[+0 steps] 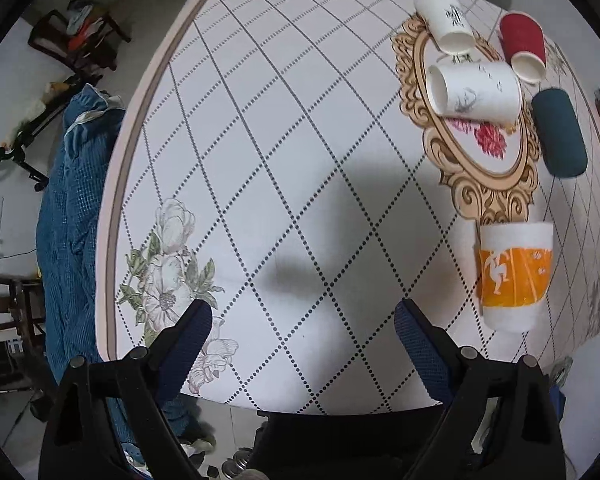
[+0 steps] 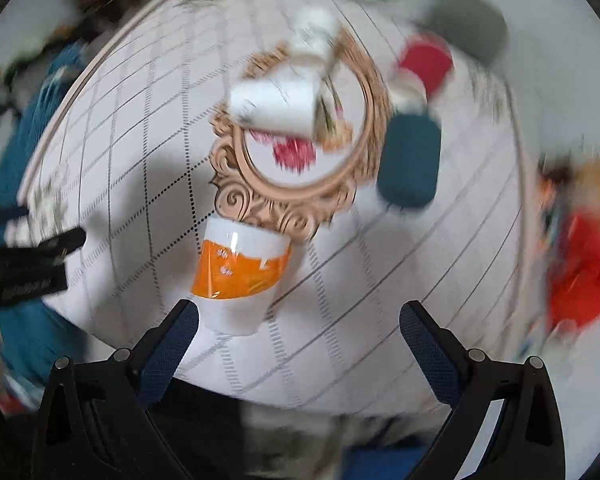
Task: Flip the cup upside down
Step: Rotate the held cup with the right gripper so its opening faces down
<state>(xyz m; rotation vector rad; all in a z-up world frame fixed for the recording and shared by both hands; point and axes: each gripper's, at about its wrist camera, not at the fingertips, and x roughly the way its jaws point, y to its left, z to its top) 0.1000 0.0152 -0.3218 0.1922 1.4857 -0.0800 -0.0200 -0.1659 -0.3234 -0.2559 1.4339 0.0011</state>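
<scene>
An orange-and-white cup (image 1: 514, 276) stands on the table, wide end toward the far side; it also shows in the right wrist view (image 2: 242, 272). Two white printed cups (image 1: 474, 94) (image 1: 446, 18), a red cup (image 1: 523, 46) and a dark teal cup (image 1: 560, 132) lie on their sides near the gold oval print. My left gripper (image 1: 303, 322) is open and empty, left of the orange cup. My right gripper (image 2: 299, 326) is open and empty, with the orange cup just beyond its left finger (image 2: 168, 352). The right wrist view is motion-blurred.
The table (image 1: 260, 140) has a white cloth with a diamond grid and flower prints. A blue cloth (image 1: 72, 216) hangs at its left edge. Dark chairs (image 1: 80, 40) and clutter stand on the floor to the left. The left gripper shows at the left of the right wrist view (image 2: 32, 268).
</scene>
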